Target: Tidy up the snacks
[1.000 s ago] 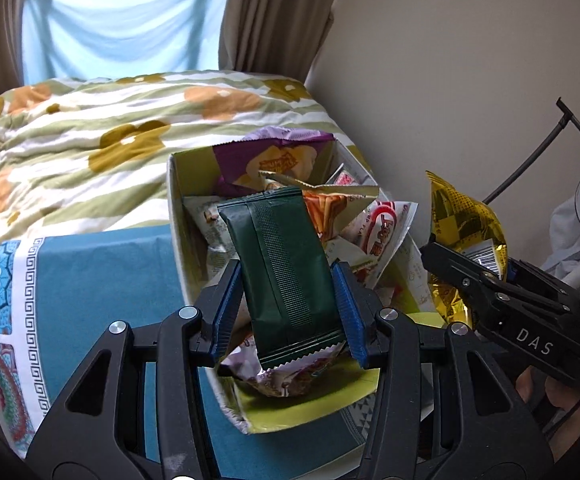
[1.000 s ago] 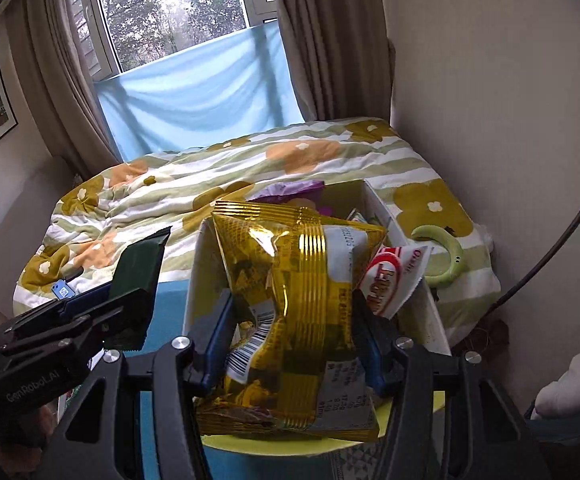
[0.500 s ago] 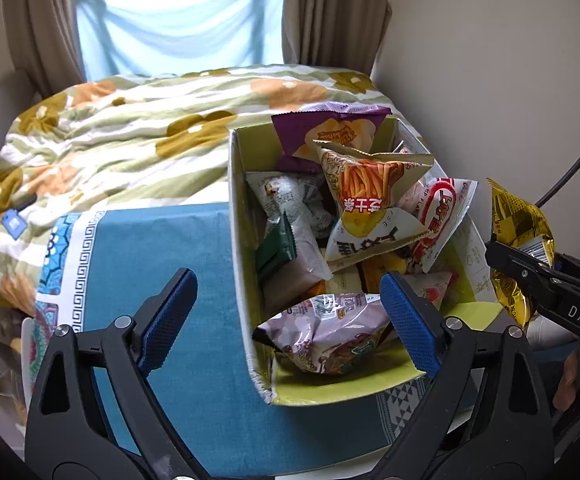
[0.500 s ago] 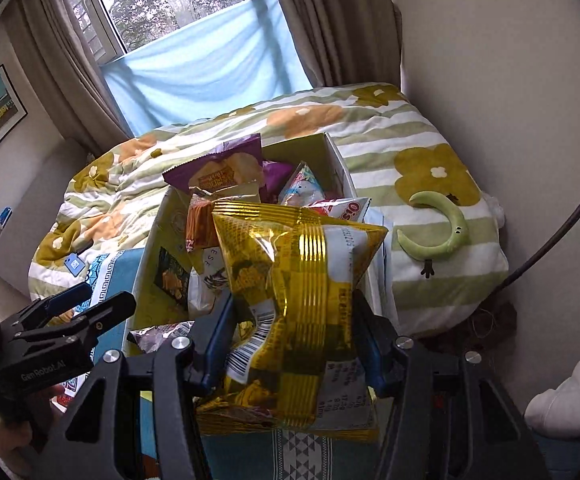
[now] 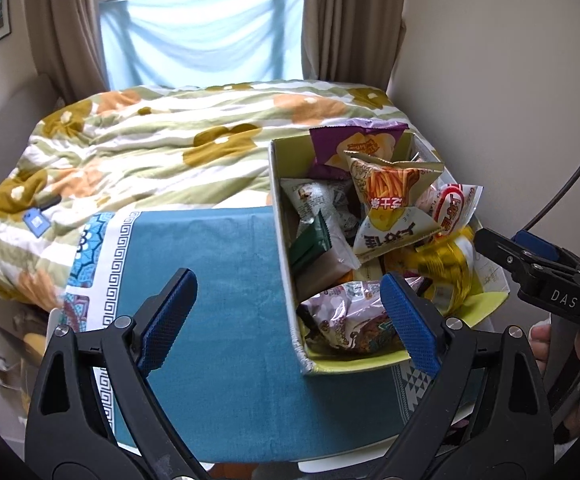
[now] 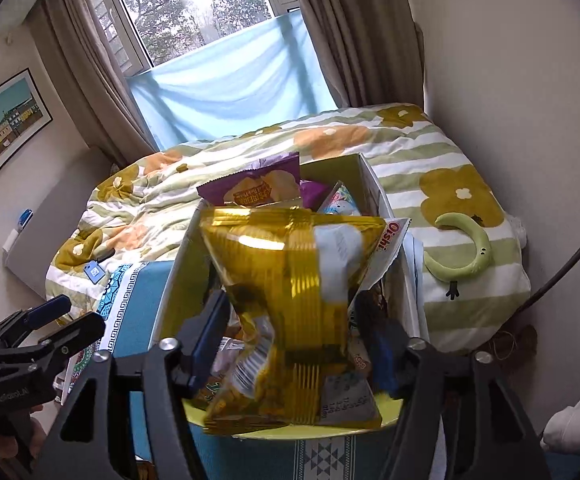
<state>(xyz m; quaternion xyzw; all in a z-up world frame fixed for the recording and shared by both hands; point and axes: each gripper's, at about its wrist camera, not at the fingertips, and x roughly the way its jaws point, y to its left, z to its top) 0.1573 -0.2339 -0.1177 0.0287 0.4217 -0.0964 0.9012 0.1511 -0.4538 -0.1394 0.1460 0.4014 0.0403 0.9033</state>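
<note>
With its jaws spread wide and nothing between them, the left gripper (image 5: 288, 312) hovers over the teal cloth (image 5: 226, 280), its right pad above the near left corner of the box (image 5: 284, 240). The box sits on the cloth's right side, crammed with snacks: a green packet (image 5: 309, 240) near the left wall, a purple bag (image 5: 353, 148) at the far end, a fries bag (image 5: 393, 196) in the middle. The right gripper (image 6: 299, 340) has just been opening; the gold bag (image 6: 301, 304) stands between its parted pads over the box's near end, probably no longer pinched, though blur hides the contact.
</note>
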